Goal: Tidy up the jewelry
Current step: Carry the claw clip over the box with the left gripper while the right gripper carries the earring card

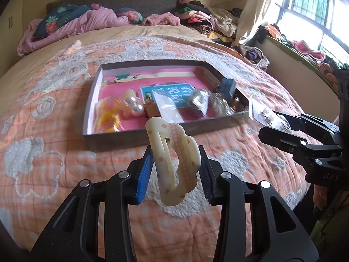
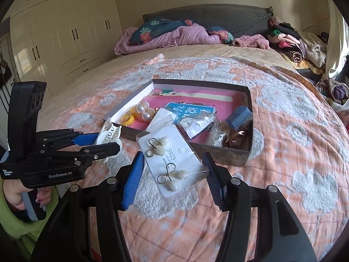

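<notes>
A shallow box [image 1: 91, 100] with a pink floor lies on the bed and holds pearl beads [image 1: 133, 103], a yellow item, a blue card and bagged jewelry. My left gripper [image 1: 174, 163] is shut on a cream hair claw clip [image 1: 174, 159], held above the quilt just in front of the box. My right gripper [image 2: 172, 170] is shut on a clear packet of bow earrings [image 2: 170, 155], held near the box's front right corner. In the right wrist view the box [image 2: 248, 113] is ahead, and the left gripper [image 2: 106, 140] with the clip [image 2: 109, 133] is at left.
The bed carries an orange and white quilt [image 1: 54, 131]. Pillows and a pink blanket [image 1: 87, 21] lie at the head. Piled clothes [image 1: 207, 17] sit at the far right by a window. Wardrobes [image 2: 65, 32] stand to the left.
</notes>
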A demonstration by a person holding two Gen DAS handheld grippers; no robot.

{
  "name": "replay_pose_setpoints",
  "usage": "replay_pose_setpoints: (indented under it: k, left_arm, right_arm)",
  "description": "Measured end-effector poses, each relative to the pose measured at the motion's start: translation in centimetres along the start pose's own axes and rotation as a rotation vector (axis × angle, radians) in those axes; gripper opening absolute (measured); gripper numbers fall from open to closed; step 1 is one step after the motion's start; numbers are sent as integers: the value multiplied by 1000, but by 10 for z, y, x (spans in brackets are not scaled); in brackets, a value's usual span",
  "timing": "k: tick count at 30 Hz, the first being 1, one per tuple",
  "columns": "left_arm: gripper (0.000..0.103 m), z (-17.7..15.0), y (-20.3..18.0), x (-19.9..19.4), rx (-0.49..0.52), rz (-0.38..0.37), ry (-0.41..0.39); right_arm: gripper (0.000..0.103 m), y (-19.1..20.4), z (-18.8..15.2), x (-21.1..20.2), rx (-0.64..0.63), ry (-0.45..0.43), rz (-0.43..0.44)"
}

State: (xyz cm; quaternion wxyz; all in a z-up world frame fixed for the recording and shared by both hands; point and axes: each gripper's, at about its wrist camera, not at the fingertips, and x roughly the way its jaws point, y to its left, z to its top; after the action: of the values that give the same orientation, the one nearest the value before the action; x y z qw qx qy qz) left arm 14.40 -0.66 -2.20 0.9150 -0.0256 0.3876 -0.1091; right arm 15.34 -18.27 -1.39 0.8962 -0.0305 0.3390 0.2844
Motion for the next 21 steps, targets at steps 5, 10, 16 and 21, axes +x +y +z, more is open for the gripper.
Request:
replay_pose_setpoints:
  k: [5,10,16,21]
  left_arm:
    - [32,10,10,2,-12,11,-15]
    - [32,23,19,0,-29,18,-40]
    - [32,41,25,8,-23,32,-53]
    - [32,51,25,18,-21,26,-53]
  right_arm:
    - [54,4,14,10,-14,-8,-6]
    - [54,0,26,17,-17,-20,-25]
    - [54,-11,39,21,-8,-39,-76]
    - [54,-24,45,22,17,-53,-112]
